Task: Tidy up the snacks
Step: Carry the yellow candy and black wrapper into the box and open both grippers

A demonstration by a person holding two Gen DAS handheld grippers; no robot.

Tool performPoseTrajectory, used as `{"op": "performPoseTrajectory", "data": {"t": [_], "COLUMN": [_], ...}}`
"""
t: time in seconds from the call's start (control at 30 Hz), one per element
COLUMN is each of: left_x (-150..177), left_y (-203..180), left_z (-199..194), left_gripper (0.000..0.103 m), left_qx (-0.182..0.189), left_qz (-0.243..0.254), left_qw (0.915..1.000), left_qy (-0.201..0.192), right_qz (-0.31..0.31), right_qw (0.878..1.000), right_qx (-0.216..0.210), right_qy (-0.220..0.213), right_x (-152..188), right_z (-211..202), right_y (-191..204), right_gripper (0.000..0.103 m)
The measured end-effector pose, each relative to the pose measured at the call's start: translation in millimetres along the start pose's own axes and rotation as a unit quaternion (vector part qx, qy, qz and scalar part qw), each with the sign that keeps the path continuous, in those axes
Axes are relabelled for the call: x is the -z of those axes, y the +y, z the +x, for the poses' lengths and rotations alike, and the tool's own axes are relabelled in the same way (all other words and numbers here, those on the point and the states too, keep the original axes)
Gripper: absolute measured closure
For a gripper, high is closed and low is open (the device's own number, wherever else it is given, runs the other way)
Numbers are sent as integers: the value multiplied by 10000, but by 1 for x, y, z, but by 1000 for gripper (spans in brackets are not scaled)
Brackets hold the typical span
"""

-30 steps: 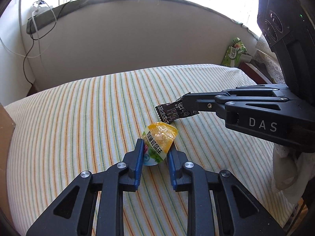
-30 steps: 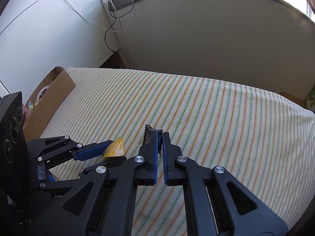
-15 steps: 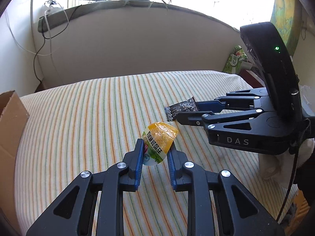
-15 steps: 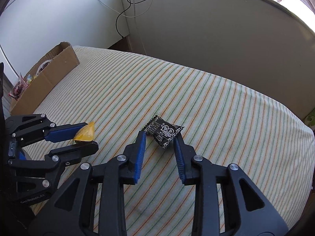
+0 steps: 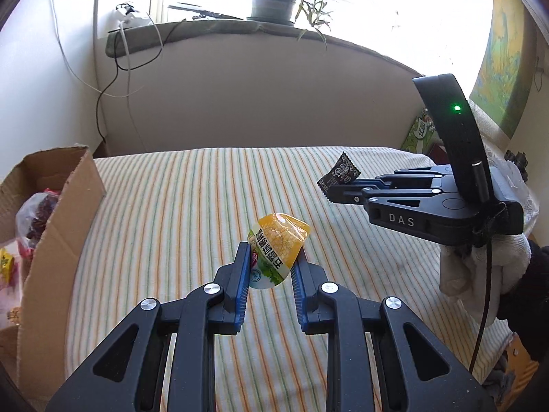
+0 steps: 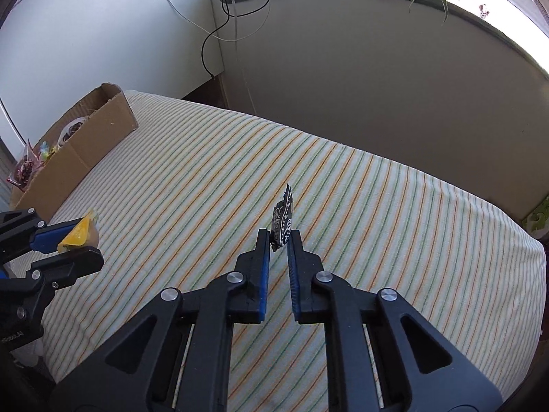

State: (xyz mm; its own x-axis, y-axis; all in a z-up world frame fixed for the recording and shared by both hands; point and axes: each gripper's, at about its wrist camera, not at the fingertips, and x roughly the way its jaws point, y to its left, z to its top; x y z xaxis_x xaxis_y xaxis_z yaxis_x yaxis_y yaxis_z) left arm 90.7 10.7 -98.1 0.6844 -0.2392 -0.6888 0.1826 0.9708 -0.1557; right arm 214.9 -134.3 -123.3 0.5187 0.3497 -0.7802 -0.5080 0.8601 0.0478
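My left gripper is shut on a yellow jelly cup with a green and white lid, held above the striped cloth. The jelly cup also shows in the right wrist view between the left gripper's fingers. My right gripper is shut on a small black snack packet, which stands on edge between the pads. In the left wrist view the black packet sticks out of the right gripper at the right. A cardboard box holding several snacks stands at the left.
The striped tablecloth covers the table. The box sits on its far left edge. A grey wall and a sill with a potted plant and cables lie behind. A green packet leans at the back right.
Both grippers have risen and turned toward the box, which has come into view at left. The right gripper opened briefly around the black packet, then shut on it again, edge-on.
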Motion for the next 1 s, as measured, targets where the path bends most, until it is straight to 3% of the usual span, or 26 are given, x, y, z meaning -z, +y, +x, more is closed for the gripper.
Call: {"op": "performPoseTrajectory", "data": {"t": [0.2, 0.47, 1.0], "left_x": [2, 11, 19], "left_y": [30, 68, 146], "left_z": [-38, -86, -129], "left_gripper": [82, 82, 82], "left_qx": [-236, -656, -1307], "left_qz": [-205, -405, -754], "left_qw": [9990, 9948, 9836], "left_qy": [-326, -661, -990], "right_qz": [-380, -628, -1211], "right_qw": [9987, 9963, 9883], "right_qx": [-94, -238, -691], "right_qy": [-334, -541, -612], "right_x": [-18, -44, -94], "right_z": [-40, -62, -52], "right_y": [41, 90, 198], "right_gripper": [93, 93, 93]}}
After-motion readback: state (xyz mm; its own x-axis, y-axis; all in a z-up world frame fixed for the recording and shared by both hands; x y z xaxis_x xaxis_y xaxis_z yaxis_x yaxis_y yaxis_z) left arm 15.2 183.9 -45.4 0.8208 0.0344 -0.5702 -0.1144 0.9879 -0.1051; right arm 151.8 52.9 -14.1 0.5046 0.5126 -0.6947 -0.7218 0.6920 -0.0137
